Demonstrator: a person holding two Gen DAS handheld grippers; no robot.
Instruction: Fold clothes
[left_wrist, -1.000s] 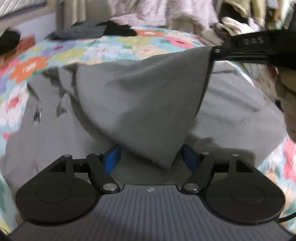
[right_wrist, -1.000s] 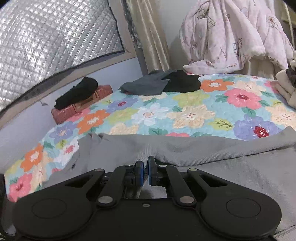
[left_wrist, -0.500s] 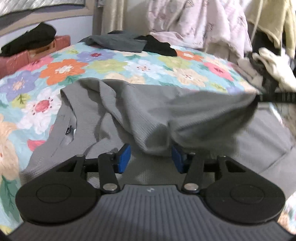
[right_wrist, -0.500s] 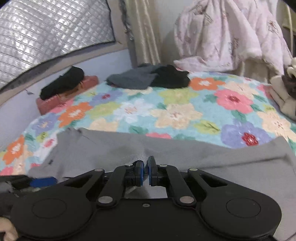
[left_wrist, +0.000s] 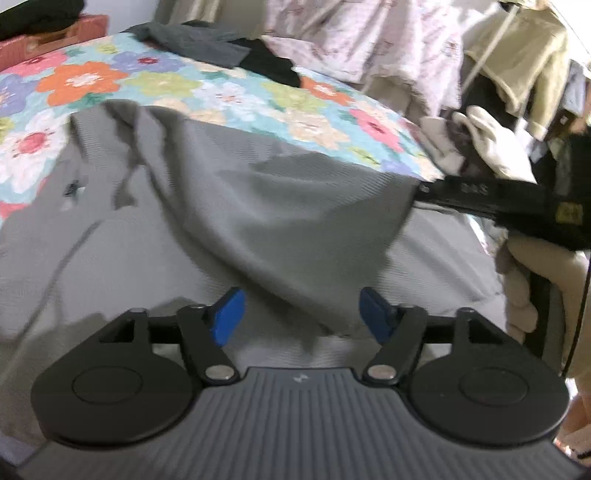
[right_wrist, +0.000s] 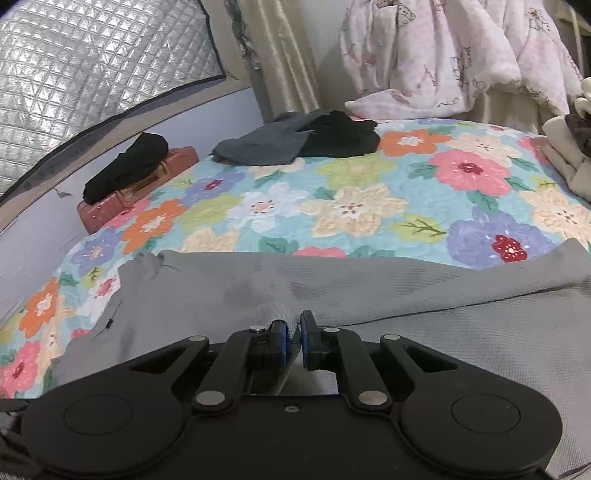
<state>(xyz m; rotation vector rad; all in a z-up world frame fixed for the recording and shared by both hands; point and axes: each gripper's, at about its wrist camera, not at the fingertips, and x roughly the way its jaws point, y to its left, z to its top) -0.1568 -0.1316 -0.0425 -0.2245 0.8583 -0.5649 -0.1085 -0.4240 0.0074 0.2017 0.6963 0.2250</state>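
**Grey shirt half-folded on the floral quilt**

The grey shirt (left_wrist: 229, 206) lies spread across the near side of the quilt (right_wrist: 354, 206), one flap of it lifted and doubled over the body. The left gripper (left_wrist: 299, 314) hangs low over the shirt, its jaws spreading wide; a drooping fold of cloth sits between the blue pads (left_wrist: 226, 317), but they are not pressing on it. In the left view the right gripper (left_wrist: 424, 192) reaches in from the right and has the flap's corner stretched taut. In its own camera the right gripper (right_wrist: 291, 338) shows its jaws easing apart, barely parted, with a bunch of grey fabric between them. A dark clothes pile (right_wrist: 295, 142) rests at the quilt's far edge, well apart.
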